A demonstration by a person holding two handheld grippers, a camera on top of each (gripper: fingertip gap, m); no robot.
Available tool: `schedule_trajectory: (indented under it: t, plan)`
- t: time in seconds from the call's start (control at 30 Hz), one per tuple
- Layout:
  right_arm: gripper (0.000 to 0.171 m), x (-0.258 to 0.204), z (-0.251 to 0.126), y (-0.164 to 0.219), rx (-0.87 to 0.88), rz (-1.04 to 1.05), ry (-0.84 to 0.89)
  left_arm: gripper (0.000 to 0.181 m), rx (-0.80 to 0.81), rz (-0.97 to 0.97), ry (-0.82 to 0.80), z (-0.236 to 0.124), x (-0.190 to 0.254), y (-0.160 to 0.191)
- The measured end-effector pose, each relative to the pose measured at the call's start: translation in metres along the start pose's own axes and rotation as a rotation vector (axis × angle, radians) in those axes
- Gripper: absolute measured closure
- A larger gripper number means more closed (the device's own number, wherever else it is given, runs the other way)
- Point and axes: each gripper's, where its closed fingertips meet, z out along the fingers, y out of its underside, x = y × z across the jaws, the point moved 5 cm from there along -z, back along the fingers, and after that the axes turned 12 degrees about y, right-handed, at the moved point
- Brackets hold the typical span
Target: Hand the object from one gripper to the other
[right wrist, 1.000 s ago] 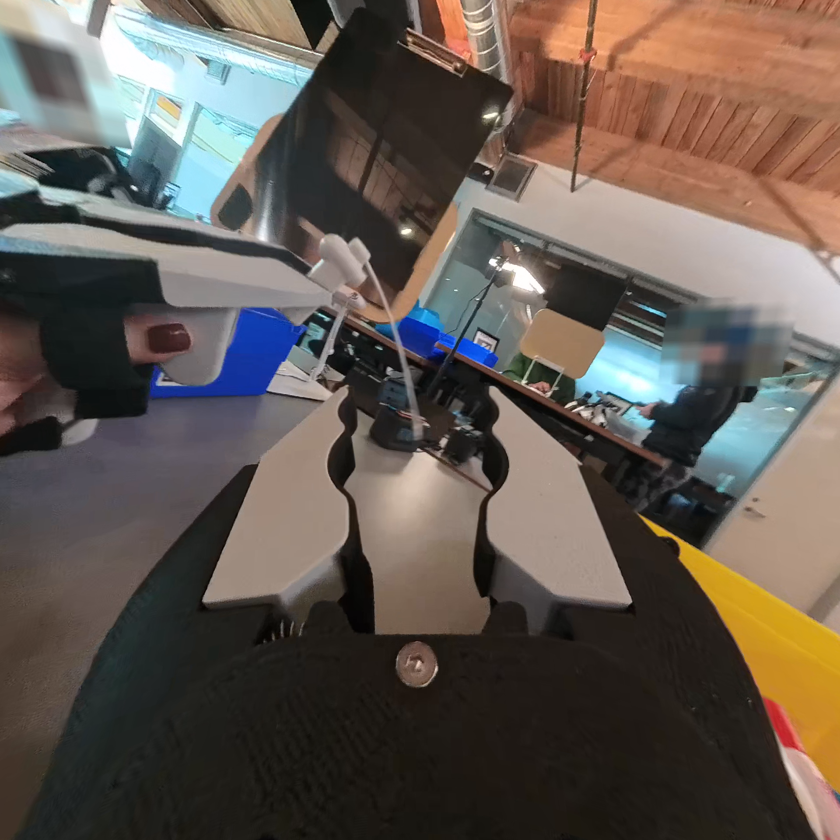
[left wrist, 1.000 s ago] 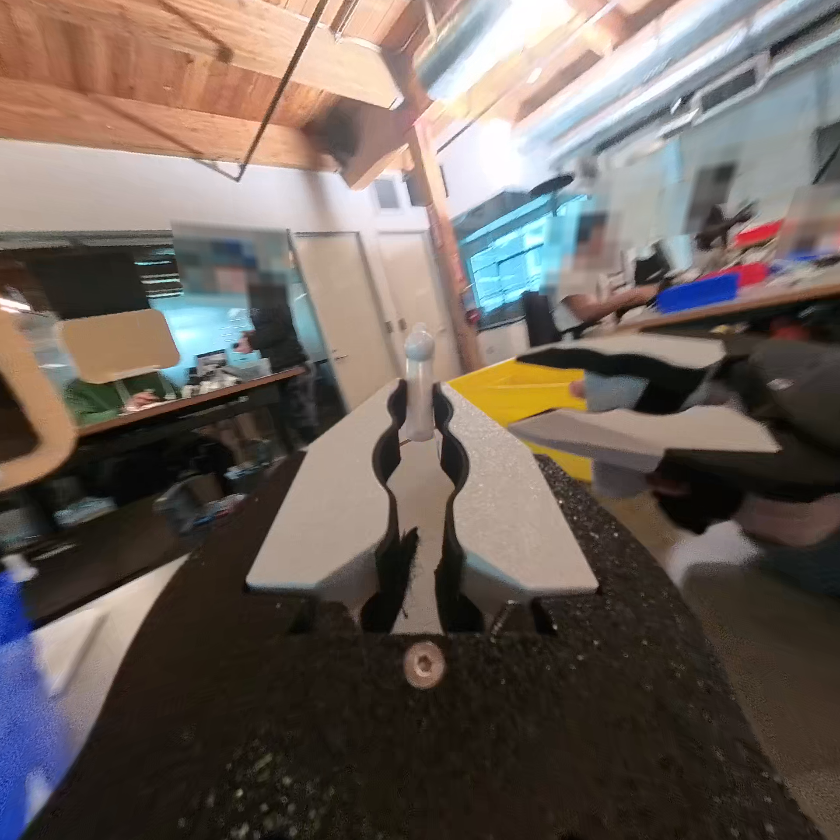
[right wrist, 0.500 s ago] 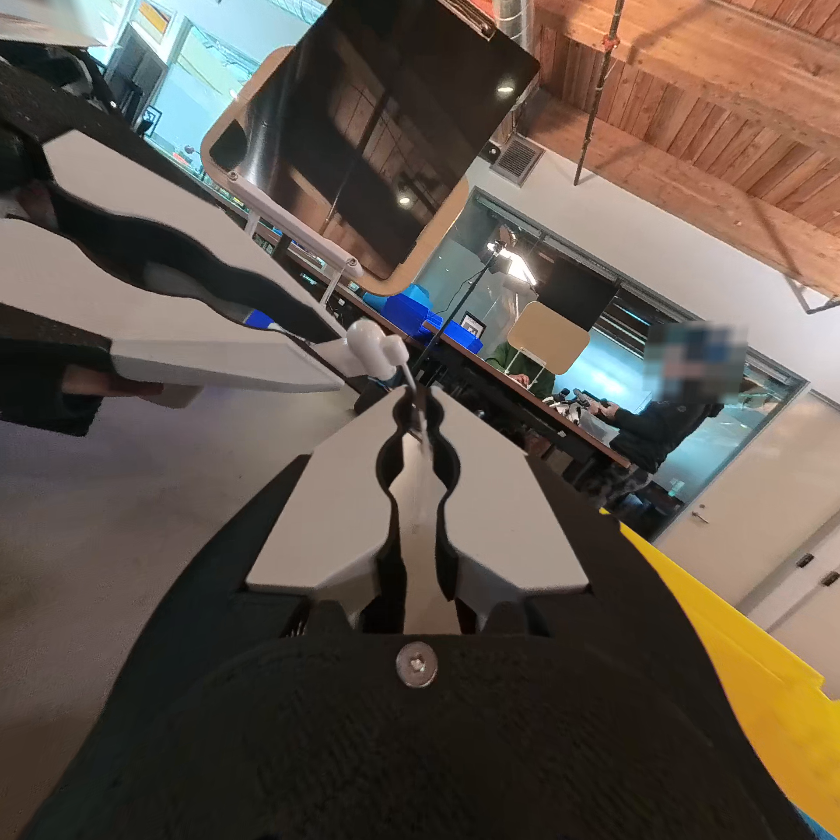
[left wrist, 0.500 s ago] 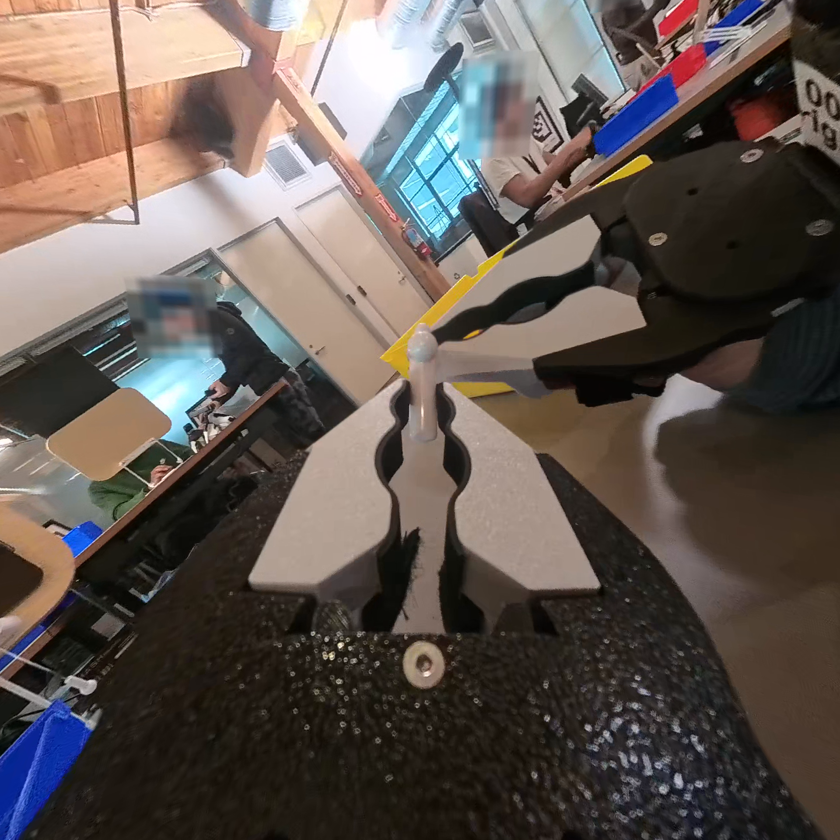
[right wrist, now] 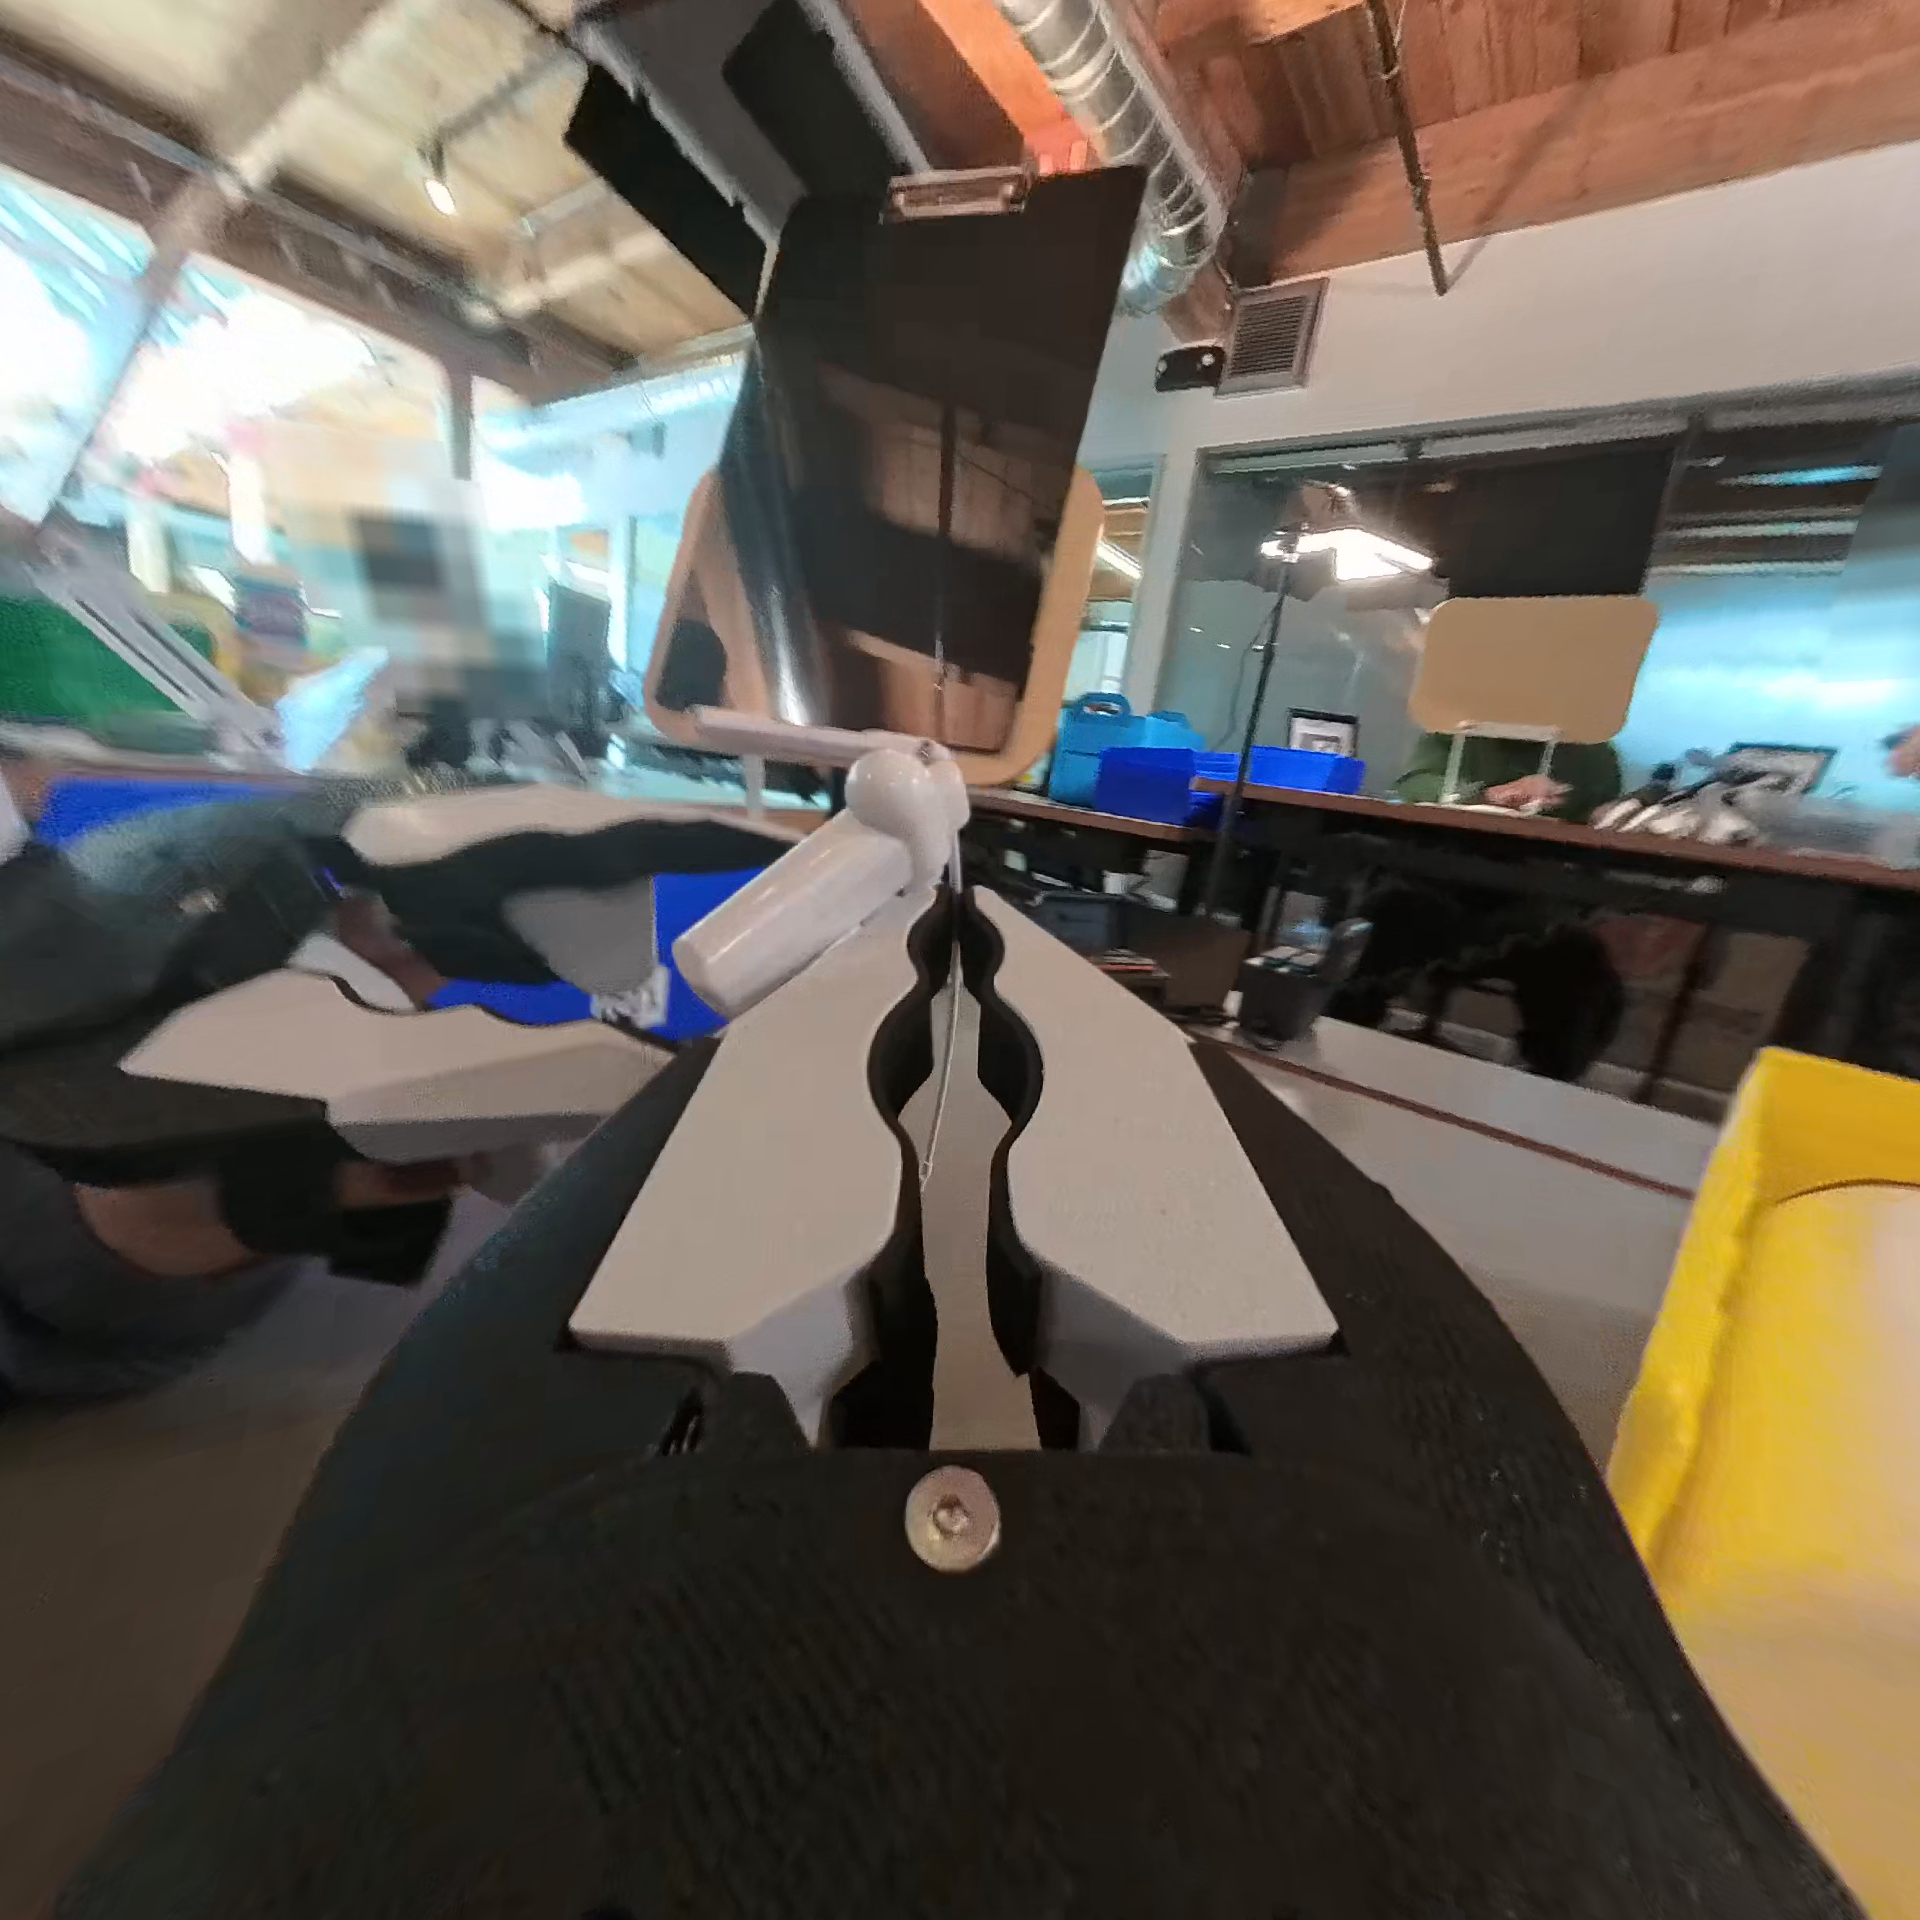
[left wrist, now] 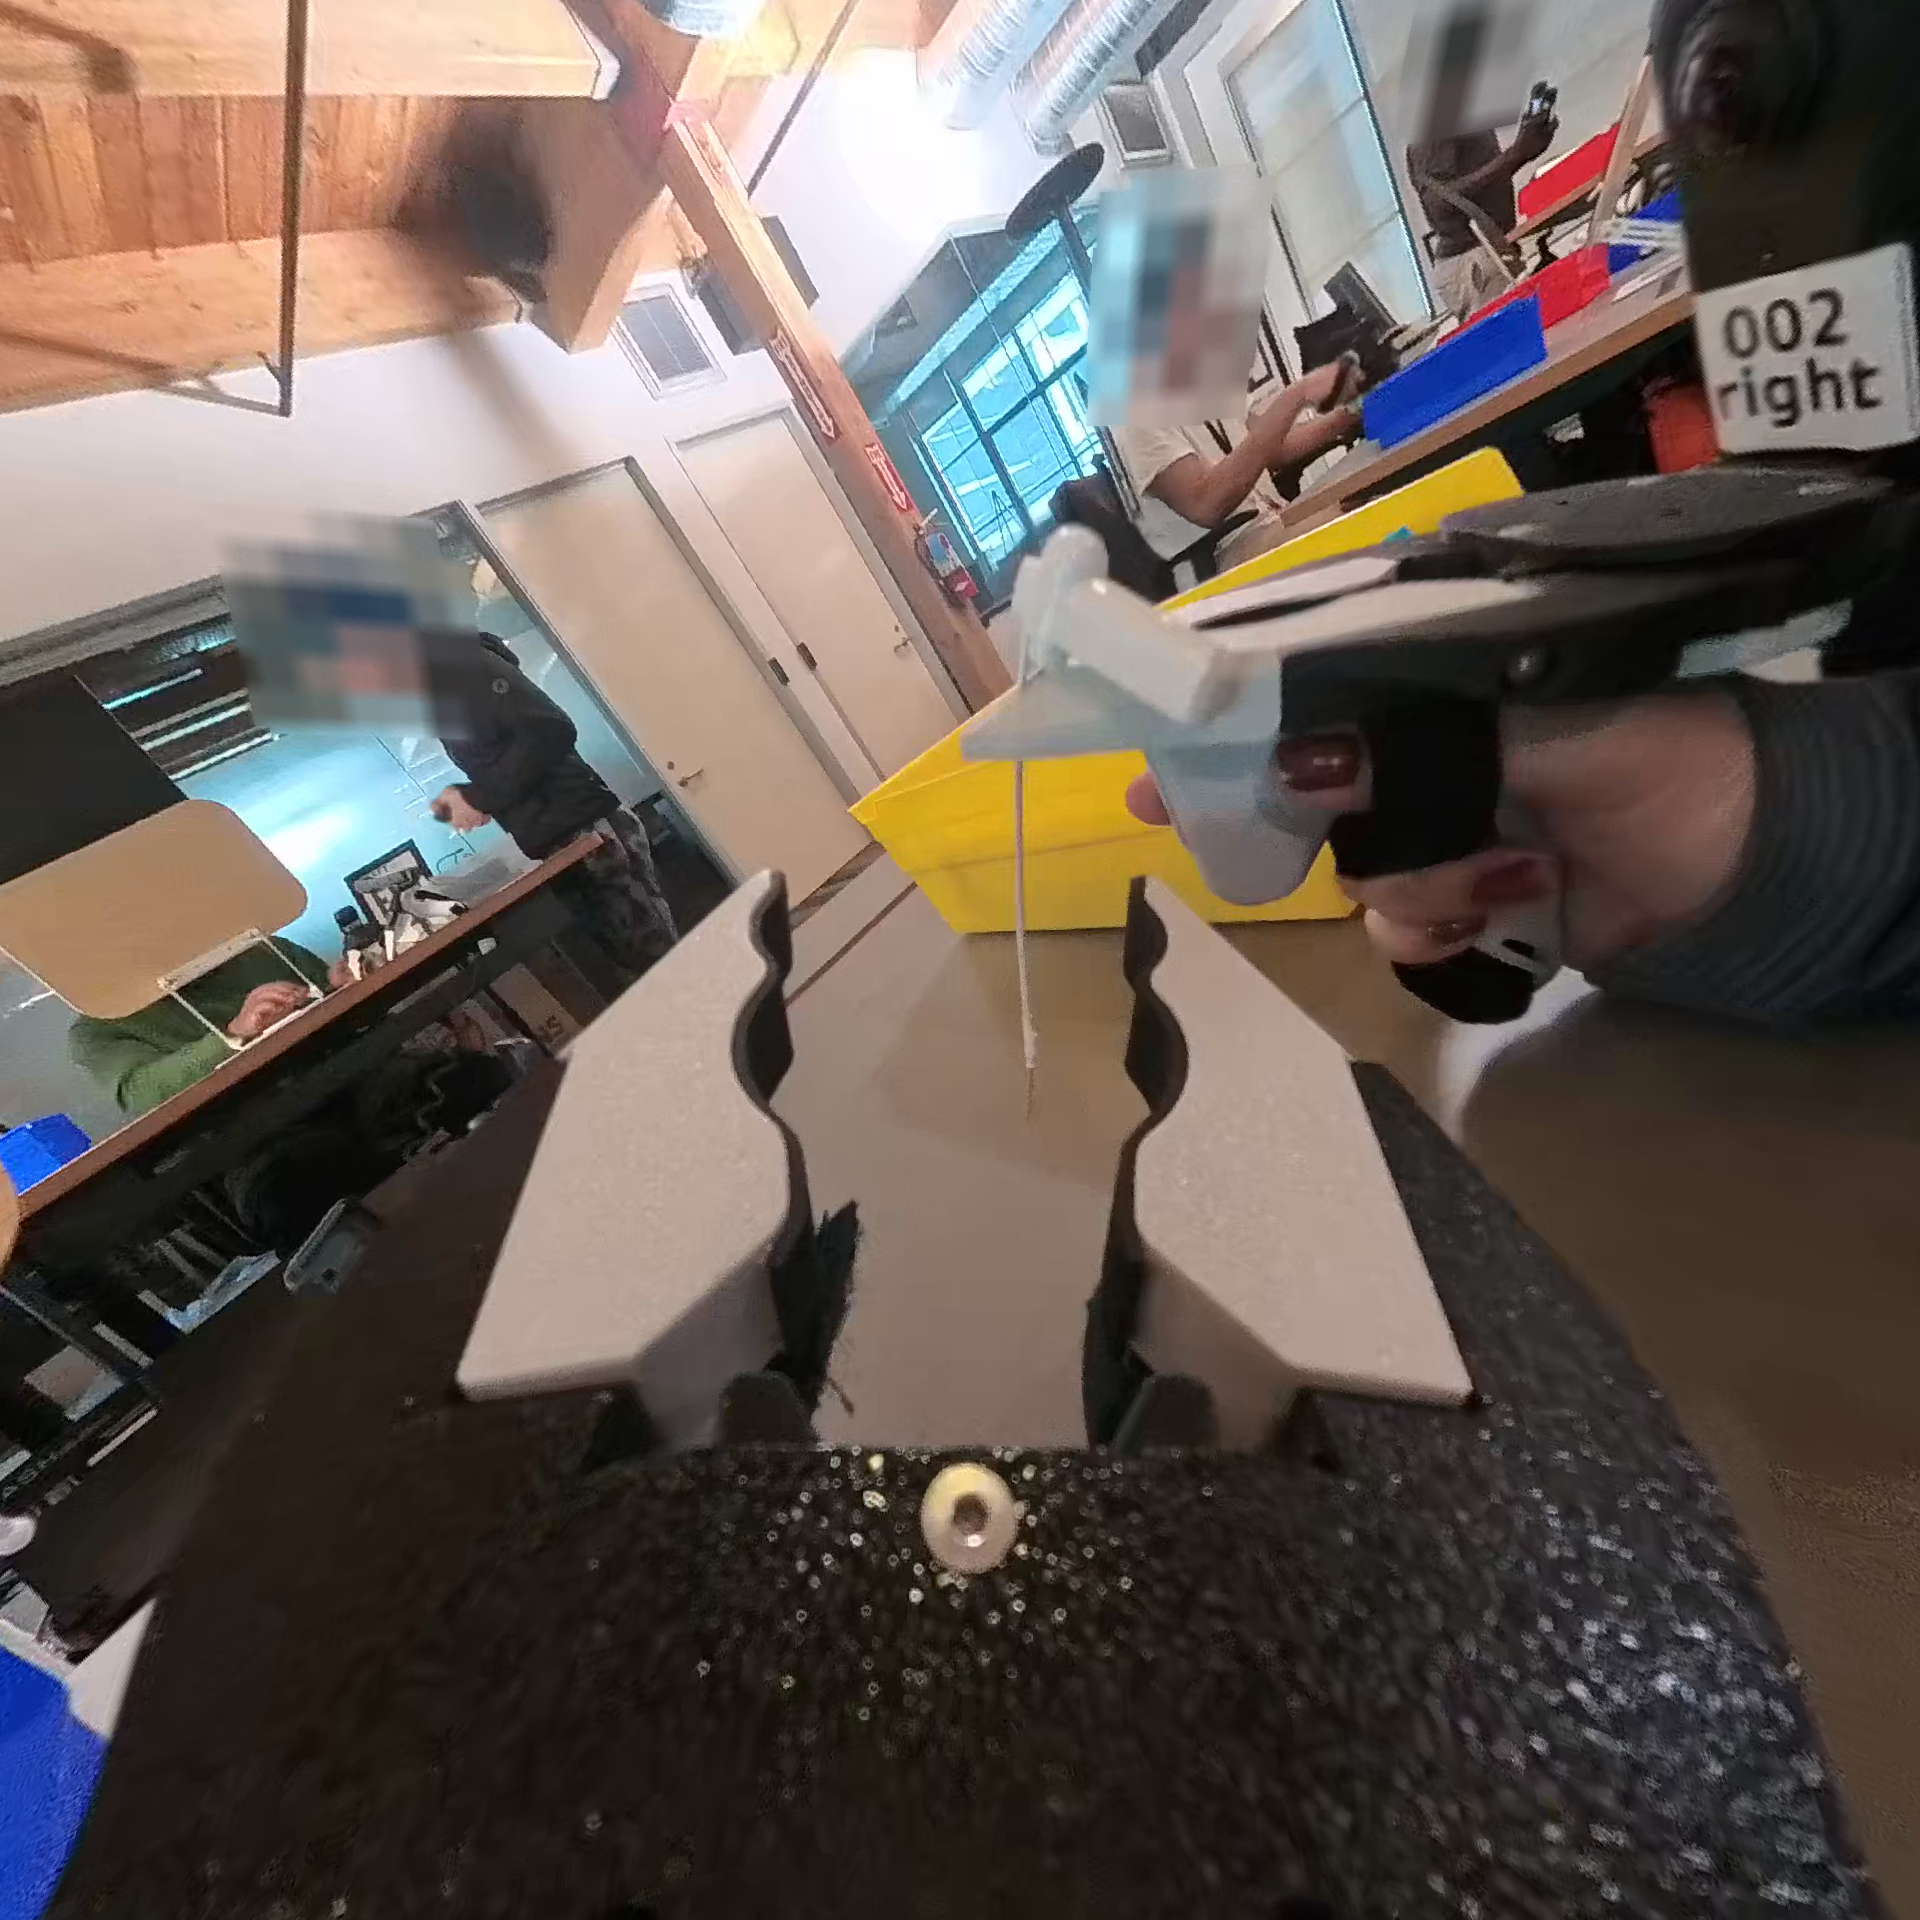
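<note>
Above the grey-brown surface (left wrist: 1621, 1299), between the two handheld tools, hangs the item on transfer.

Item: the object (right wrist: 821, 894), a white earbud with a rounded head, a short stem and a thin white wire trailing below. Location: at the tips of the right gripper (right wrist: 954, 914), clear of the surface. In the left wrist view the same object (left wrist: 1091, 623) shows at the tip of the right gripper (left wrist: 1081, 675), with its wire dangling down in front of the left gripper's fingers.

Right gripper: jaws closed almost fully, the gap between the fingertips only wire-thin; the wire runs down through that gap and the earbud body sits just above and to the left of the tips. Grip judged to be on the wire or the base of the stem; the exact contact point is too small to tell.

Left gripper (left wrist: 951, 904): jaws spread wide, nothing between them, touching nothing. The hanging wire appears between its fingers in that view but looks to lie beyond them.

Task status: judged essentially done, as the object rests with one gripper only and the other is free of it. Remaining: separation of the two tools, which stand near each other.

Also present: a yellow bin (left wrist: 1049, 831) on the surface behind.
</note>
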Motion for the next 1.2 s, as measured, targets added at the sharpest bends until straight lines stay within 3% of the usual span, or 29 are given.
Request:
schedule_trajectory:
  t: [0.1,0.23,0.43,0.57,0.73,0.93,1.2]
  plan:
    - [0.171,0.004,-0.002,-0.004,0.021,0.151,-0.061,0.12,-0.058,-0.016,0.01,0.004,0.001,0.008]
    - [0.171,0.001,-0.003,-0.007,0.038,0.247,-0.145,0.136,-0.136,-0.025,0.042,0.01,0.005,0.017]
    - [0.171,-0.004,-0.003,-0.006,0.033,0.26,-0.193,0.169,-0.152,0.017,0.061,0.011,0.009,0.017]
    - [0.171,-0.007,-0.004,-0.006,0.032,0.256,-0.217,0.18,-0.167,0.026,0.074,0.012,0.011,0.019]
    - [0.171,-0.006,-0.003,-0.006,0.05,0.232,-0.189,0.181,-0.163,-0.034,0.001,0.01,0.0,0.017]
    - [0.126,-0.01,0.002,0.001,0.012,0.074,-0.114,0.181,-0.077,-0.12,-0.135,-0.004,-0.02,0.007]
    - [0.116,-0.022,0.002,0.006,0.006,-0.186,-0.065,0.181,-0.059,-0.159,-0.329,-0.024,-0.042,0.009]
